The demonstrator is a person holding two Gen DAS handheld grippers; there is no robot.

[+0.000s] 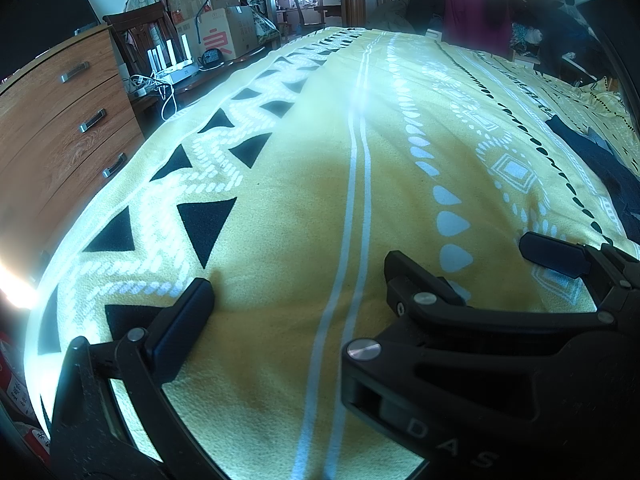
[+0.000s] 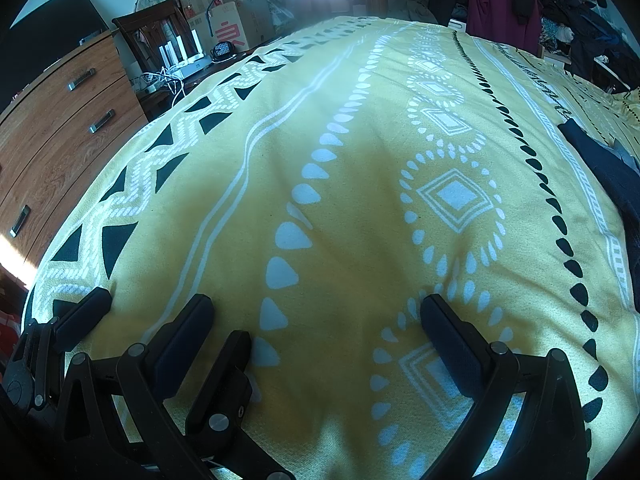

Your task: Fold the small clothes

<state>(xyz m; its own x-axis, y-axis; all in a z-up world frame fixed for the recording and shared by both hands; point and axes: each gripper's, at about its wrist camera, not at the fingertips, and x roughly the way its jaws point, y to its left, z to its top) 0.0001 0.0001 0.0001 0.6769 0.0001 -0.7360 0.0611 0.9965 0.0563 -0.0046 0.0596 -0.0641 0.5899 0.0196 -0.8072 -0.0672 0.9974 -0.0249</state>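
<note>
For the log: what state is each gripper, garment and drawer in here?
left gripper: open, holding nothing.
right gripper: open, holding nothing.
dark garment: lying on the blanket, not gripped.
yellow patterned blanket: spread out, lightly wrinkled.
dresser drawers: shut.

Dark navy garment lying flat, spread on yellow patterned blanket, far right
</note>
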